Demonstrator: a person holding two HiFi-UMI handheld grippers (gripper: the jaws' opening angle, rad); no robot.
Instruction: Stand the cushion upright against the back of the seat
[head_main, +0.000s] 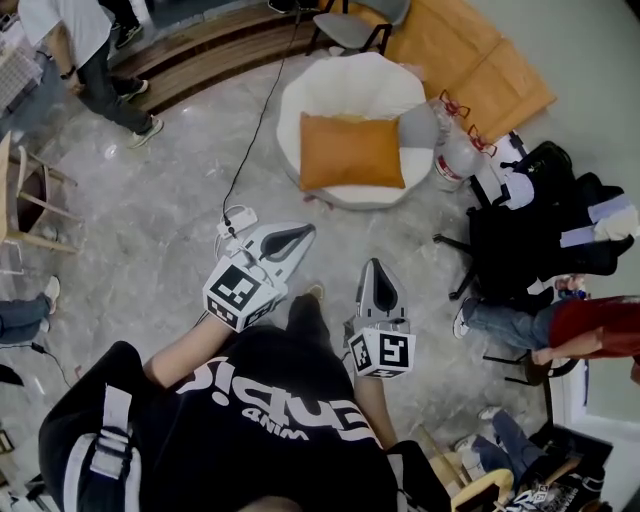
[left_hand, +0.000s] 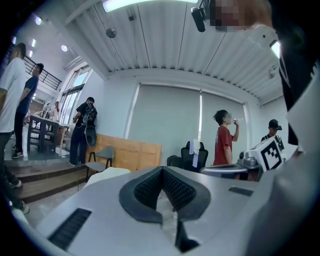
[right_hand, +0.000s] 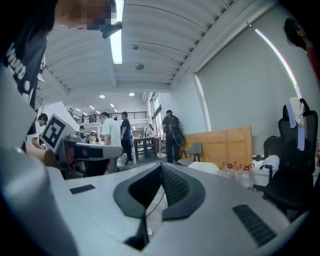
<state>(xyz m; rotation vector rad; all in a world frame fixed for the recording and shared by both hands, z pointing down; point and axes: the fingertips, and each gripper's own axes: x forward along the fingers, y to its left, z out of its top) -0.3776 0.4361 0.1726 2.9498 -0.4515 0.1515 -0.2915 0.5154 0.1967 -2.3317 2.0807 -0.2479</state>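
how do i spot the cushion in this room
Find the round white seat beside the clear water jugs. The cushion lies on it: a plump orange rectangle, unlike the smaller grey pad at its side.

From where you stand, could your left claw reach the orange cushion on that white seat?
Probably not yet. The left claw is shut and short of the cushion, with open floor between them. Nothing seems to block the way, so a step forward should do it.
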